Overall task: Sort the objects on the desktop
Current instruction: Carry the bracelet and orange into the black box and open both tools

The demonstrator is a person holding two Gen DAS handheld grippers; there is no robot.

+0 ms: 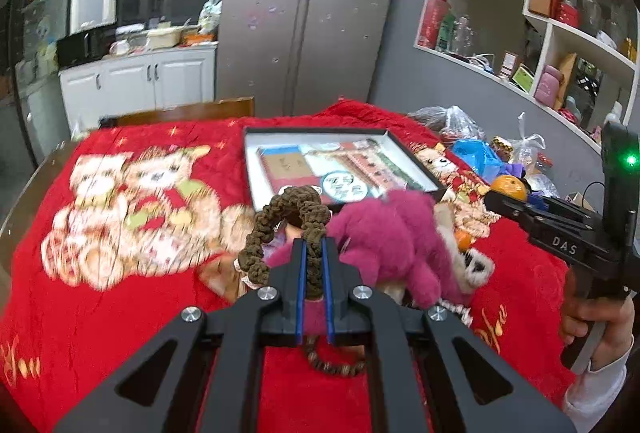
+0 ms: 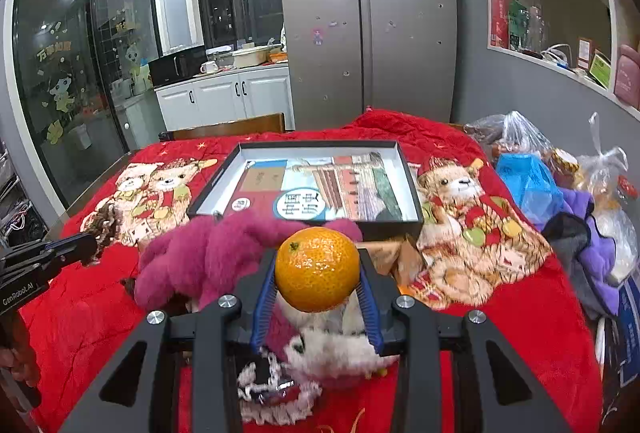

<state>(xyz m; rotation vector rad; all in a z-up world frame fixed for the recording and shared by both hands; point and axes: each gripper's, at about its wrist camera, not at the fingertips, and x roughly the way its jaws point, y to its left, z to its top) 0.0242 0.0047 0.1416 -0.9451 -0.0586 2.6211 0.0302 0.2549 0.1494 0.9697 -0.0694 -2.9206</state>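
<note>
My left gripper (image 1: 314,245) is shut on a brown braided cord (image 1: 280,221) that loops up over its tips and hangs below. A magenta plush toy (image 1: 396,233) lies just right of it on the red cloth (image 1: 120,313). My right gripper (image 2: 317,265) is shut on an orange (image 2: 317,269), raised above the magenta plush toy (image 2: 208,253) and a white furry thing (image 2: 340,349). The black-rimmed box (image 2: 408,169) with printed cards inside sits behind. In the left wrist view the right gripper (image 1: 496,199) holds the orange (image 1: 509,188) at the right. The left gripper (image 2: 90,247) shows at the left edge of the right wrist view.
Plastic bags (image 2: 528,177) and a purple cloth (image 2: 592,245) crowd the table's right side. A wooden chair back (image 2: 232,129) stands behind the table, with a silver fridge (image 2: 368,17) and shelves (image 1: 540,33) beyond. A person's hand (image 1: 596,313) grips the right handle.
</note>
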